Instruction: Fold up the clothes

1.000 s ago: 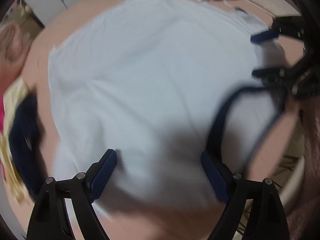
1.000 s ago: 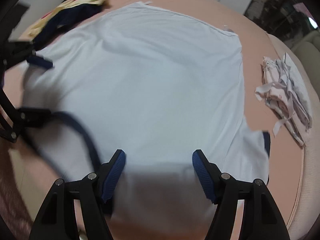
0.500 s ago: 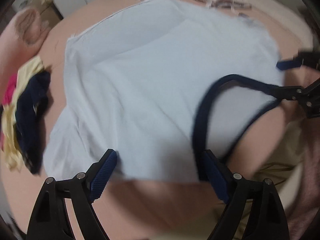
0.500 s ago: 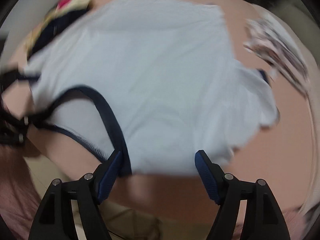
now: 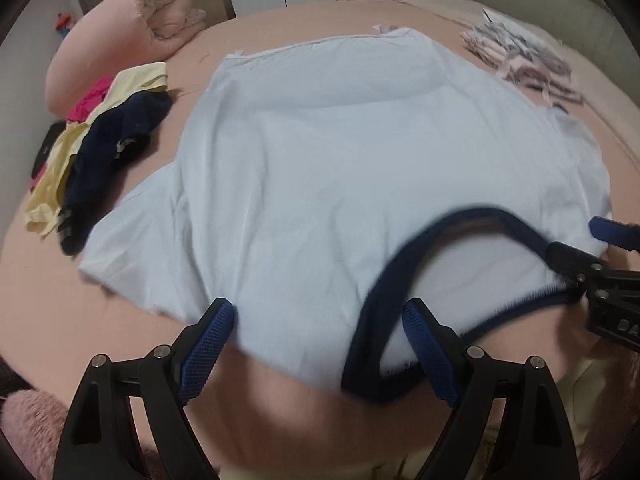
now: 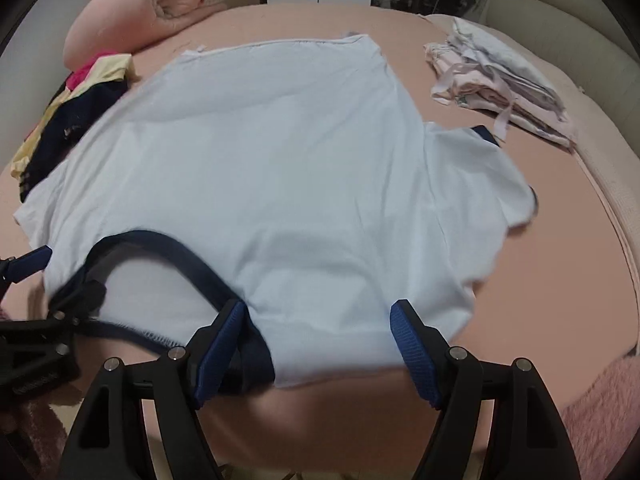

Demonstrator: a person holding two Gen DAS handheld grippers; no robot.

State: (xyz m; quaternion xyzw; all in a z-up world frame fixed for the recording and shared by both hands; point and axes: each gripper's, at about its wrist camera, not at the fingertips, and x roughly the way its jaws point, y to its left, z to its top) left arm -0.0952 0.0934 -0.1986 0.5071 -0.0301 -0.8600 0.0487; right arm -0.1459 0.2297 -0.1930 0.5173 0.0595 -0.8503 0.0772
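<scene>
On bed (image 5: 120,320), T-shirt (image 5: 340,160) between fingers (image 5: 206,344)

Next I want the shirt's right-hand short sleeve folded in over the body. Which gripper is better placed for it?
Right. The right gripper hovers open at the shoulder beside that sleeve, while the left gripper sits past the navy collar on the shirt's far side and would have to cross over.
</scene>
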